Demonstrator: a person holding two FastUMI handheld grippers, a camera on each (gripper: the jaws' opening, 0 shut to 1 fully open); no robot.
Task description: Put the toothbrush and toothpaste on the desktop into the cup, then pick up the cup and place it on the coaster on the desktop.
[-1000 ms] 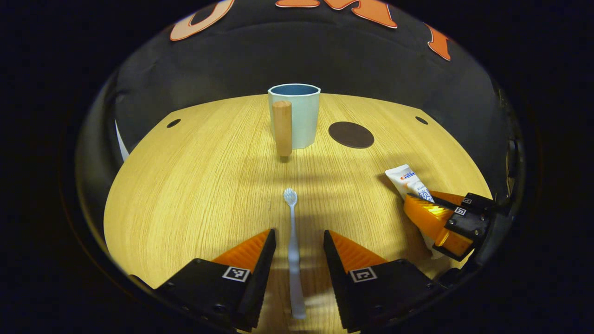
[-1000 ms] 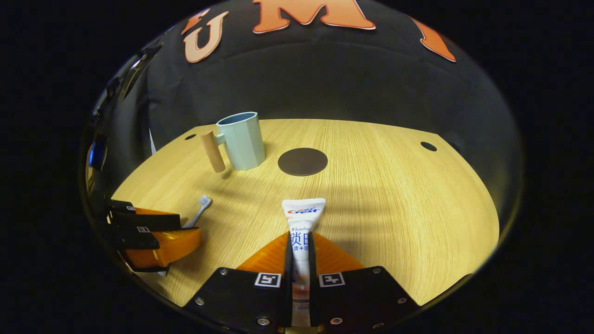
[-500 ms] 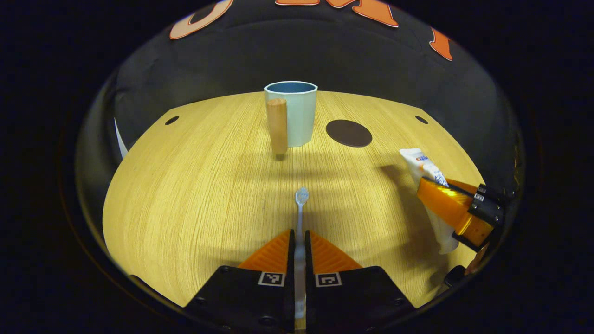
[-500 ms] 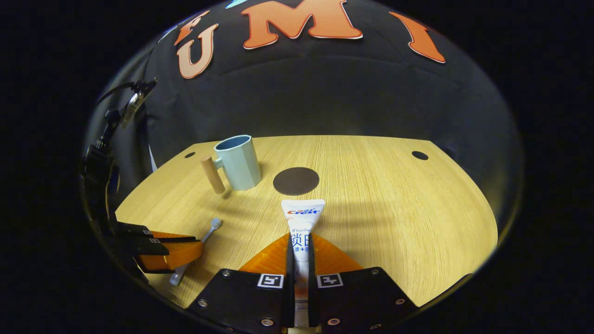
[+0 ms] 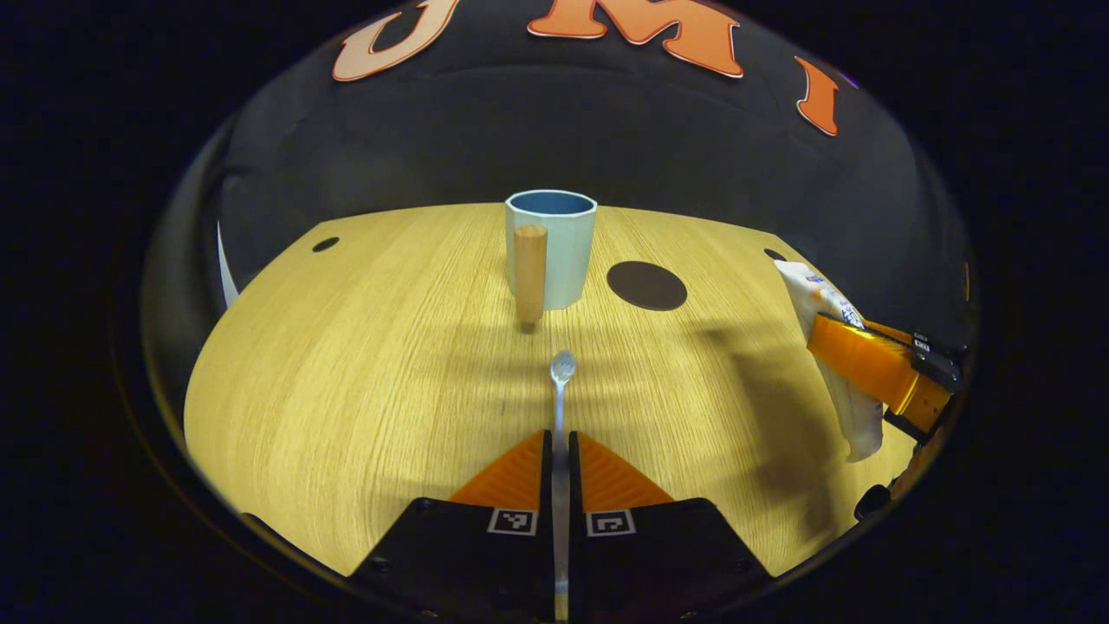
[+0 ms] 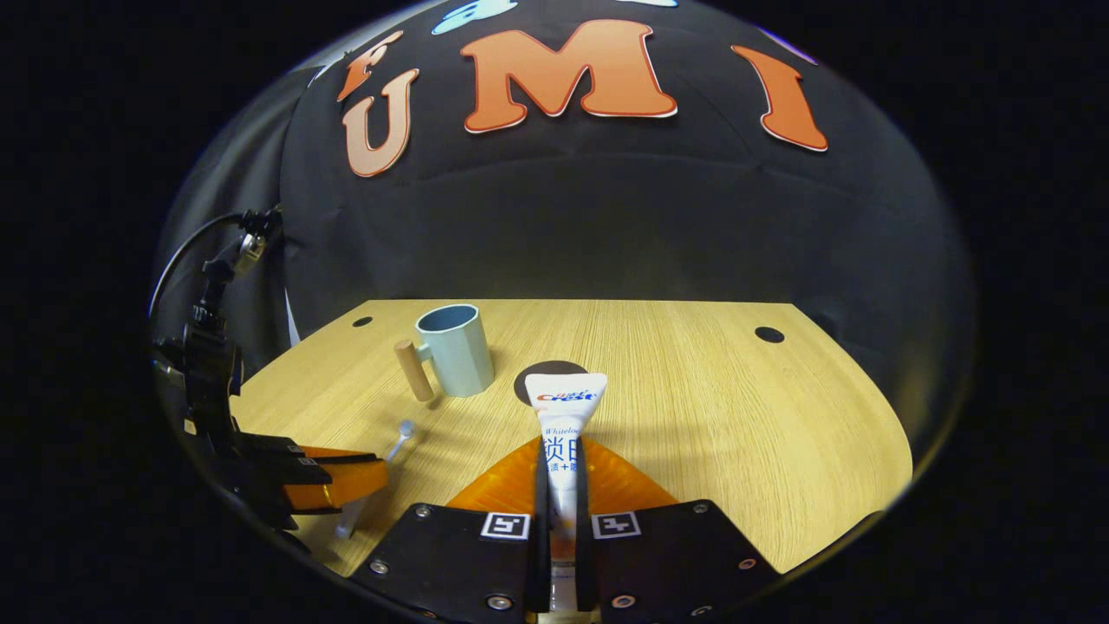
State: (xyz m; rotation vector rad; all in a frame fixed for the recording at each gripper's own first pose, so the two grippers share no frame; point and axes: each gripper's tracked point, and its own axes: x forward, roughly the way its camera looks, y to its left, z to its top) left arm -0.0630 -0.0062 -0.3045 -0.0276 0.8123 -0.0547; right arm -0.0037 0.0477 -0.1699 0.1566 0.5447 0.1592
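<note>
In the left gripper view my left gripper [image 5: 560, 455] is shut on a pale toothbrush [image 5: 561, 381], whose head points toward the light blue cup [image 5: 554, 251] with a wooden handle [image 5: 529, 273]. The dark round coaster [image 5: 646, 285] lies just right of the cup. My right gripper [image 6: 560, 464] is shut on a white toothpaste tube [image 6: 563, 416], held off the table and aimed at the coaster [image 6: 530, 380], which the tube partly hides. The cup [image 6: 455, 351] stands to the left of the tube. The right gripper [image 5: 875, 368] with the toothpaste tube [image 5: 832, 347] also appears at the right of the left gripper view; the left gripper [image 6: 333, 481] with the toothbrush [image 6: 385, 459] appears low left.
The wooden table [image 6: 693, 407] has small dark holes near its far corners [image 6: 768, 334] [image 5: 326, 244]. The black cloth wall rises behind the table's far edge. A cable and a bracket [image 6: 217, 286] stand at the left of the right gripper view.
My left gripper shut on the toothbrush and raised it off the table. My right gripper has lifted the toothpaste tube higher above the table.
</note>
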